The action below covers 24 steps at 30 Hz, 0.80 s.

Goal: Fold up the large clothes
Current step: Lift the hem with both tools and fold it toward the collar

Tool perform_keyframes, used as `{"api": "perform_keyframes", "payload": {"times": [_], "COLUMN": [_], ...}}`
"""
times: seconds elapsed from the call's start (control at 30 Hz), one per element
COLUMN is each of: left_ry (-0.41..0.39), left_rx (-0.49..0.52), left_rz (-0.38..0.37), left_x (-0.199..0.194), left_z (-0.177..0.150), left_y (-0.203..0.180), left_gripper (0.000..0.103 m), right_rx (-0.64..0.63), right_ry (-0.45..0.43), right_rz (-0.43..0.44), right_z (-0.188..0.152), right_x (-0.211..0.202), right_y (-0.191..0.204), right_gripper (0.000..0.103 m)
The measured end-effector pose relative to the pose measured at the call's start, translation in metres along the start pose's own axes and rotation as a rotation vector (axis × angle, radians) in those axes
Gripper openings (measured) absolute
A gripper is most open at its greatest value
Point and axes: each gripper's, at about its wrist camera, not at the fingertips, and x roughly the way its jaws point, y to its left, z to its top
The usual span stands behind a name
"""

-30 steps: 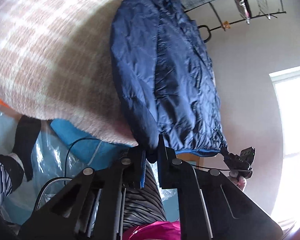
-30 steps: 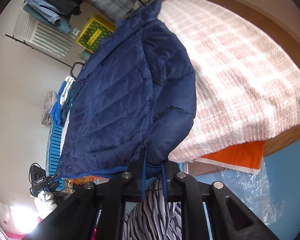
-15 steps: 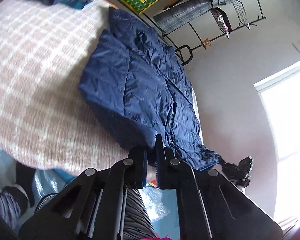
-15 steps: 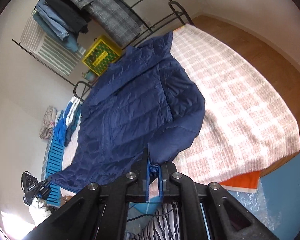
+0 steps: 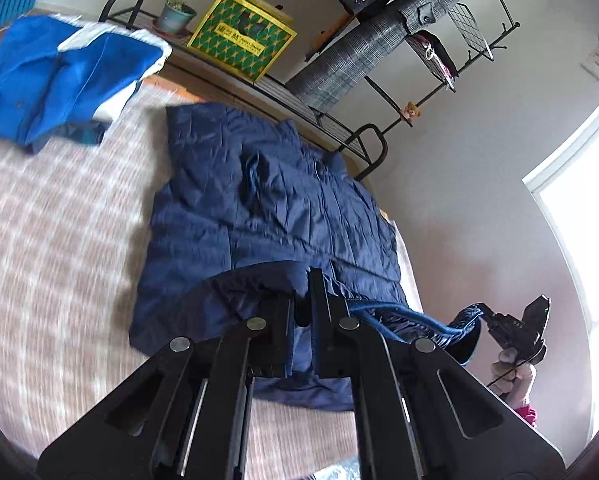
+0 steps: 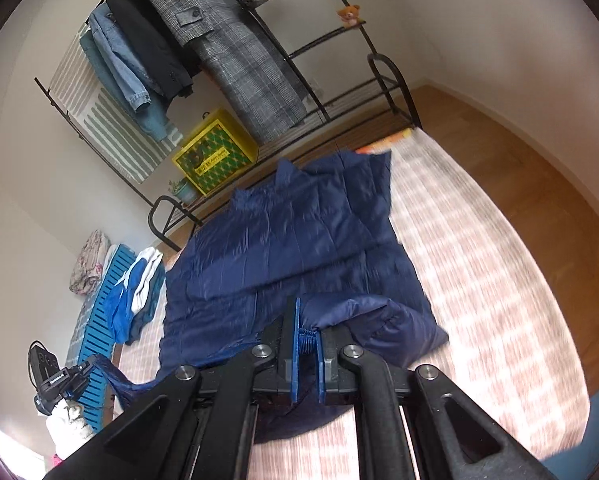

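A navy quilted jacket point(image 5: 267, 208) lies on the checked bedspread point(image 5: 51, 240), collar toward the clothes rack. Its lower part is lifted and curls back over the body. My left gripper point(image 5: 303, 300) is shut on a navy fold of the jacket's lower edge. In the left wrist view my right gripper point(image 5: 489, 316) shows at the right, pinching the blue-trimmed hem. My right gripper point(image 6: 307, 332) is shut on a ribbed cuff of the jacket point(image 6: 291, 248). My left gripper point(image 6: 85, 368) appears far left in that view, holding a stretched hem corner.
Folded blue and white clothes point(image 5: 59, 76) sit on the bed's far corner. Behind the bed stand a metal rack with a grey checked coat point(image 6: 235, 52), a yellow-green box point(image 6: 215, 156) and a plant pot point(image 5: 175, 16). Wooden floor point(image 6: 519, 152) lies right; a bright window point(image 5: 579, 220).
Both grippers have risen and swung forward over the bed with the jacket's lower edge. The jacket, which hung over the bed's side, now lies on top with its bottom lifted.
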Motion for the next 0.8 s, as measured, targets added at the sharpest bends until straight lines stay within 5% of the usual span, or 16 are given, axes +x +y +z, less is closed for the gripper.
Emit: {"api": "perform_keyframes", "payload": {"times": [0.37, 0.67, 0.73, 0.8], "left_ry": [0.005, 0.122, 0.155, 0.17], "left_rx": [0.008, -0.03, -0.072, -0.099], "left_rz": [0.128, 0.207, 0.172, 0.135], "left_x": [0.121, 0.219, 0.225, 0.221], "left_z": [0.113, 0.136, 0.141, 0.146], "left_y": [0.039, 0.088, 0.099, 0.103], "left_gripper": [0.004, 0.004, 0.017, 0.042], "right_rx": [-0.025, -0.046, -0.051, -0.057], "right_ry": [-0.003, 0.115, 0.137, 0.166], "right_rz": [-0.097, -0.222, -0.223, -0.216], "right_z": [0.125, 0.135, 0.132, 0.131], "right_x": [0.14, 0.262, 0.274, 0.281], "right_y": [0.012, -0.01, -0.014, -0.018], "right_gripper": [0.003, 0.004, 0.004, 0.012]}}
